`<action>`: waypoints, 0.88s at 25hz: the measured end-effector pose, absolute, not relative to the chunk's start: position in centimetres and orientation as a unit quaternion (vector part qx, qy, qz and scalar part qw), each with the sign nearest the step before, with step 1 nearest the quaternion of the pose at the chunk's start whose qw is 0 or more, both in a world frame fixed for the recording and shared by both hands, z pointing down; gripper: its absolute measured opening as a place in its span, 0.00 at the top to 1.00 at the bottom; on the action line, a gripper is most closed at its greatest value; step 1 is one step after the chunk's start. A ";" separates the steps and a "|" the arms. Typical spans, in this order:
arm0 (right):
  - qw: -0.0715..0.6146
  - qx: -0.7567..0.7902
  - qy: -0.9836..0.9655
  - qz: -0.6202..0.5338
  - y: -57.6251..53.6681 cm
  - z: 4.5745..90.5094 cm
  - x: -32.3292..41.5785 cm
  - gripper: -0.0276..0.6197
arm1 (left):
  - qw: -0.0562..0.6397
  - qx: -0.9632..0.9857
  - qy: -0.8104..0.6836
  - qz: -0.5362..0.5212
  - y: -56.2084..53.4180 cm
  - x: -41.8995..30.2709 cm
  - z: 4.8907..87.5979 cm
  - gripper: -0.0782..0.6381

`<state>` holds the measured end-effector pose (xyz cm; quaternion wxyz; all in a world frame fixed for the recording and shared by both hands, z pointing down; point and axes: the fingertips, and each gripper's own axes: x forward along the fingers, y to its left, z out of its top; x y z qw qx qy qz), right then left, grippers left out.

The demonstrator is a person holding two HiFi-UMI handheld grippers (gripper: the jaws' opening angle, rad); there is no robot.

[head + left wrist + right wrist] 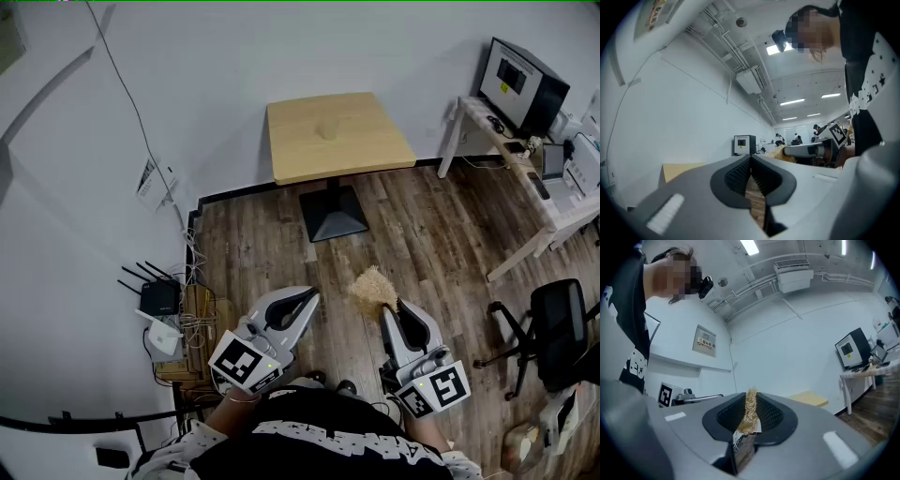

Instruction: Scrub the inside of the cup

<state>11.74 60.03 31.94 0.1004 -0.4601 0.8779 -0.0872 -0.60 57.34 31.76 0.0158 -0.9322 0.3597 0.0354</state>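
My right gripper point(392, 312) is shut on a tan fibrous scrubber point(372, 289), whose fluffy end sticks out past the jaw tips over the wooden floor. In the right gripper view the scrubber point(750, 411) shows as a thin straw-coloured strip pinched between the pads, with my right gripper point(751, 404) pointing up at the wall. My left gripper point(309, 300) is shut with nothing in it, held level beside the right one. In the left gripper view my left gripper point(750, 174) has its jaws pressed together. No cup shows in any view.
A light wooden table point(336, 137) on a black base point(333, 212) stands against the white wall ahead. A router and cables point(161, 300) lie at the left wall. A desk with a monitor point(522, 84) and an office chair point(553, 333) stand at the right.
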 end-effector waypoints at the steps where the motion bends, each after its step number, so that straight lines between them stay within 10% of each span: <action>1: 0.101 -0.460 0.878 -0.087 60.2 31.9 12.0 0.83 | 0.016 -0.932 0.360 0.035 57.5 -0.3 31.7 0.89; 22: 0.140 -0.438 0.881 -0.112 63.5 33.1 18.5 0.83 | 0.005 -0.926 0.377 -0.002 61.3 5.7 33.2 0.89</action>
